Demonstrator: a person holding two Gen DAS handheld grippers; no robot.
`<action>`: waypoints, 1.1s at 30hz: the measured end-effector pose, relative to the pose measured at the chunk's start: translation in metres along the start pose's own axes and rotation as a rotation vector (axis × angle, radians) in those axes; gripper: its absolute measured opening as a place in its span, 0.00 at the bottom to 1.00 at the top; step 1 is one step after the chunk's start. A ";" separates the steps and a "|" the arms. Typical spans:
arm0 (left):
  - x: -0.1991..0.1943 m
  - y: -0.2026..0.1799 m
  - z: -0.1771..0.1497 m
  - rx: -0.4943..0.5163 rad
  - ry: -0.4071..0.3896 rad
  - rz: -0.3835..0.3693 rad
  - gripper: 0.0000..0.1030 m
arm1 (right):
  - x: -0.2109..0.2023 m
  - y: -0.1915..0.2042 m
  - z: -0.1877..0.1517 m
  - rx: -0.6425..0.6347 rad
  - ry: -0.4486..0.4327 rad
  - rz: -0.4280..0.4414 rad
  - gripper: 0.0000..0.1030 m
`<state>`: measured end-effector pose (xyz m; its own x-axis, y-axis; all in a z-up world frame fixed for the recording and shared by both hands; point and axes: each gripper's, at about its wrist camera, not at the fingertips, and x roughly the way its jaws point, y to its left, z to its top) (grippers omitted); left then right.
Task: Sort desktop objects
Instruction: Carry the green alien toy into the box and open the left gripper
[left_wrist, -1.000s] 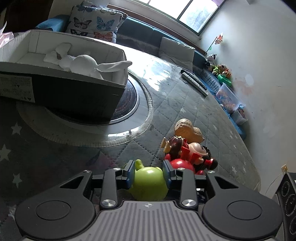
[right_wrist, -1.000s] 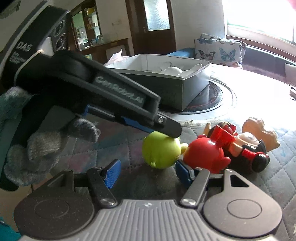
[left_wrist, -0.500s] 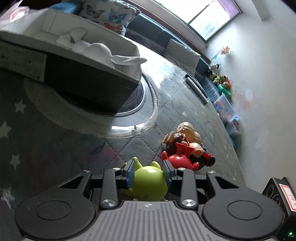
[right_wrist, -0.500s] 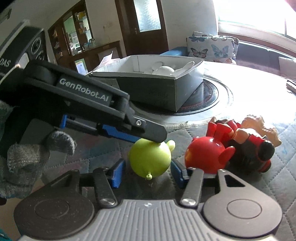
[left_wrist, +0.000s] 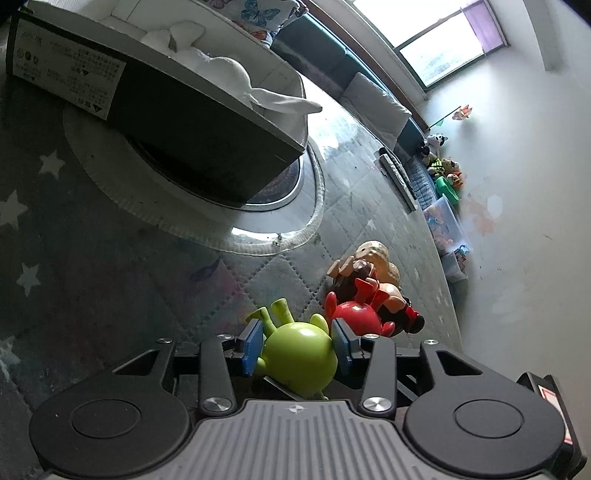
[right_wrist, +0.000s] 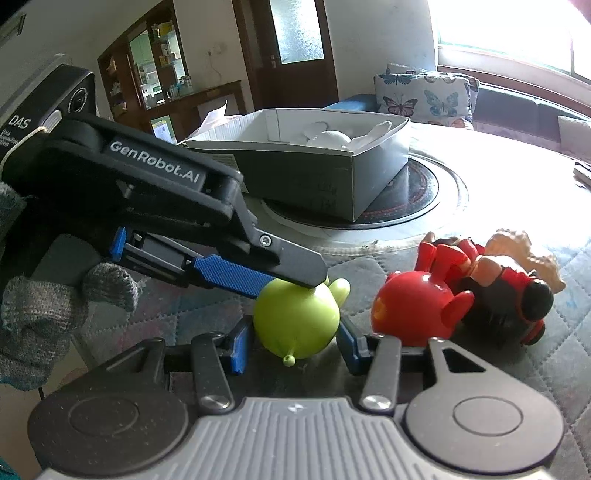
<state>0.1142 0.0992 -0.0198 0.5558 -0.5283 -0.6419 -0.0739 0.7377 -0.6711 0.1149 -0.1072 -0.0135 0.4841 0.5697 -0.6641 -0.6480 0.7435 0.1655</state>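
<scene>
Quilted table (left_wrist: 110, 258) below: left tongs (left_wrist: 297, 341) squeeze the green toy (left_wrist: 299, 354), box (left_wrist: 192, 140) far ahead. Right tongs (right_wrist: 291, 345) wait open around it. The round toy might slip out and bump the red toy (right_wrist: 410, 314) beside it

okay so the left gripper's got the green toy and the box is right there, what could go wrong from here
1. The green toy is round and glossy, pinched by the left gripper across its curved sides; it might squirt out on the way to the cardboard box.
2. The right gripper sits open around the same toy, so the two could knock together.
3. The red toy lies close beside the right gripper's finger and could get nudged.
</scene>
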 end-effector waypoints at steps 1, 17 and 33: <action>0.000 0.001 0.000 -0.005 0.001 -0.002 0.44 | 0.000 0.000 0.000 -0.002 0.000 -0.001 0.47; -0.042 -0.023 0.052 0.070 -0.154 -0.012 0.42 | -0.005 0.013 0.069 -0.088 -0.118 0.003 0.47; -0.006 0.004 0.160 0.032 -0.233 -0.023 0.42 | 0.086 -0.021 0.166 -0.069 -0.088 -0.026 0.47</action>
<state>0.2433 0.1729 0.0405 0.7335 -0.4366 -0.5209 -0.0349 0.7412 -0.6704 0.2681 -0.0156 0.0467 0.5488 0.5813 -0.6007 -0.6720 0.7342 0.0965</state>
